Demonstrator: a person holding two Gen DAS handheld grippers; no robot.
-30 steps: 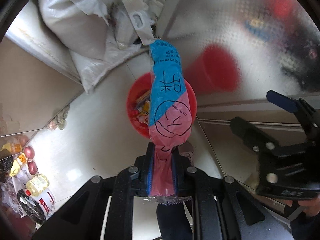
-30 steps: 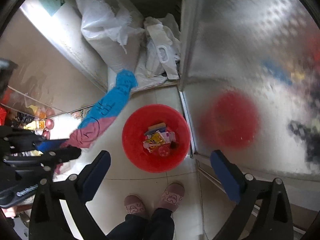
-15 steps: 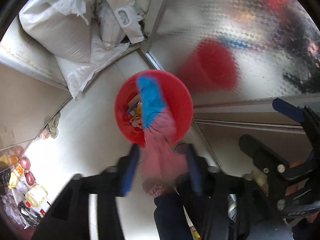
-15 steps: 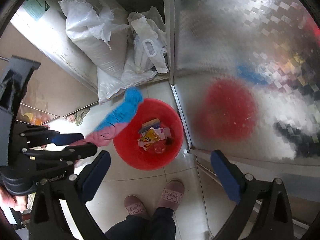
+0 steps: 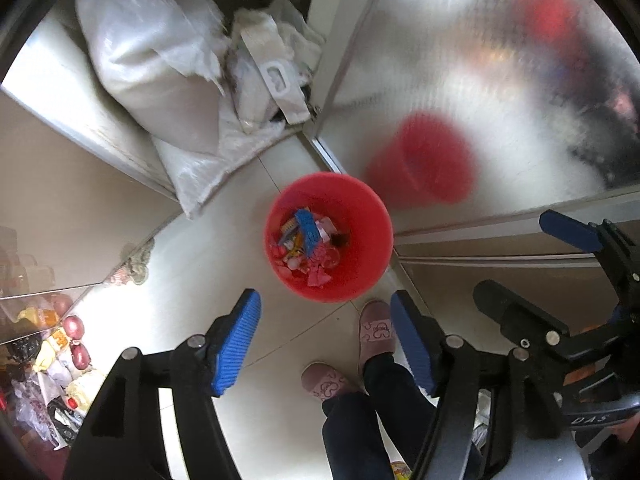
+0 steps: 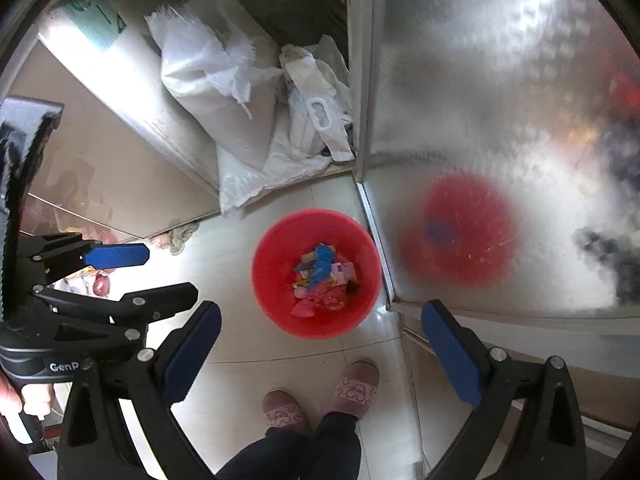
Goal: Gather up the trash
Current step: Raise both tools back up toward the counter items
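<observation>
Both grippers hang over the red bin (image 5: 328, 236), empty. Left gripper (image 5: 326, 344) has its fingers spread wide, nothing between them; right gripper (image 6: 320, 356) is spread wide too. The blue-pink wrapper (image 5: 308, 232) lies inside the bin on top of other trash (image 6: 320, 280).

Risks from here — the bin touches the metal door (image 6: 500, 120) and sits near the slippers (image 6: 356, 384), so a step forward could kick it and spill the trash. Left gripper sits close beside the right; turning away carelessly could knock them together.
</observation>
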